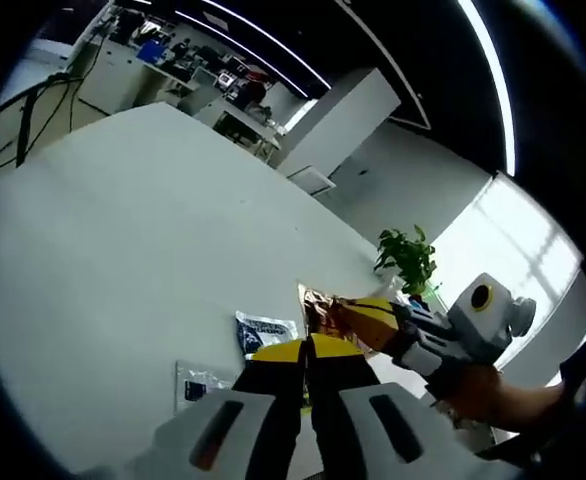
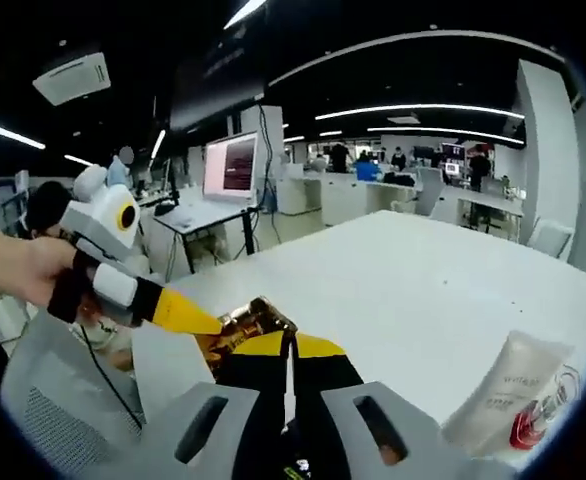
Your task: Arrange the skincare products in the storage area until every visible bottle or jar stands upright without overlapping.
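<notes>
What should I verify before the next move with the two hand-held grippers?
1. Grip: the left hand-held gripper and right hand-held gripper both meet at the shiny gold-brown foil packet. Whether either one pinches it: cannot tell.
2. Tip clearance: both tips crowd the same packet. Not ok.
3. White plastic tube with red print upright: it lies on its side. Not ok.
4. Overlap: the blue-and-white flat sachet and the pale flat sachet with a dark label lie apart on the white table. Ok.
5. Packet contents: cannot tell.
</notes>
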The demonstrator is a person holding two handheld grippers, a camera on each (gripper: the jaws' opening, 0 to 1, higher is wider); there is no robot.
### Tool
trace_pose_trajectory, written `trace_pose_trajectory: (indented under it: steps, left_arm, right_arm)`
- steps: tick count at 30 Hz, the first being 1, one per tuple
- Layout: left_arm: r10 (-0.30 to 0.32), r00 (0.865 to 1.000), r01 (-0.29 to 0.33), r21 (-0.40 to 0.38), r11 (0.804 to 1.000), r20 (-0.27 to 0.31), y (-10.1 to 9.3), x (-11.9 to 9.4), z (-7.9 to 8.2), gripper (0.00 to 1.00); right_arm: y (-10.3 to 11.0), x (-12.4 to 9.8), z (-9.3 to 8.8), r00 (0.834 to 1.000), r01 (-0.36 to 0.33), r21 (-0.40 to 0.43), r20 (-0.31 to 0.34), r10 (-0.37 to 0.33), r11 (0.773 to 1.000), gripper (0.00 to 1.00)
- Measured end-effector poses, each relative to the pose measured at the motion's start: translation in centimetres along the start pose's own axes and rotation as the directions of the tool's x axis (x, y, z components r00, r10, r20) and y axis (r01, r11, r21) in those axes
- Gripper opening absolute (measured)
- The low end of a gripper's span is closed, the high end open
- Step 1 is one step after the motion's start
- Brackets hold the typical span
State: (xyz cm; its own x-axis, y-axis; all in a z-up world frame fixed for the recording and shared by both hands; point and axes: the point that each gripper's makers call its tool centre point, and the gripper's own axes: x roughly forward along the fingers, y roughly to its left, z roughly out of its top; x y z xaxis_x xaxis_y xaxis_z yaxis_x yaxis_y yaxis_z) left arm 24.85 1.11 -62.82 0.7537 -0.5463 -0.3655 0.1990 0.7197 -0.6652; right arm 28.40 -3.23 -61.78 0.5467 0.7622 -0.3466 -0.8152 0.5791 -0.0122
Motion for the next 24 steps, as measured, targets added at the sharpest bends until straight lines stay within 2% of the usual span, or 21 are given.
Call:
trace_pose_trajectory:
  steps: [11, 18, 24]
  left_arm:
    - [0.056, 0.998, -0.055, 0.021, 0.998, -0.041, 3.3, 1.8, -0.6, 0.02]
    - [0.082, 0.995, -0.081, 0.014, 0.997, -0.051, 6.0, 3.0, -0.6, 0.02]
    - [0.118, 0.99, -0.116, 0.038, 0.993, -0.07, 8.0, 4.0, -0.6, 0.02]
  right_arm:
    - [-0.7, 2.5, -2.4, 0.997, 0.017, -0.05, -0.074, -0.021, 0.999, 0.01]
    - [-1.4, 4.7, -3.9, 0.994, 0.02, -0.033, -0.11, -0.023, 0.999, 0.01]
    - [-1.9, 6.4, -5.4, 0.99, 0.03, -0.007, -0.136, -0.03, 1.0, 0.01]
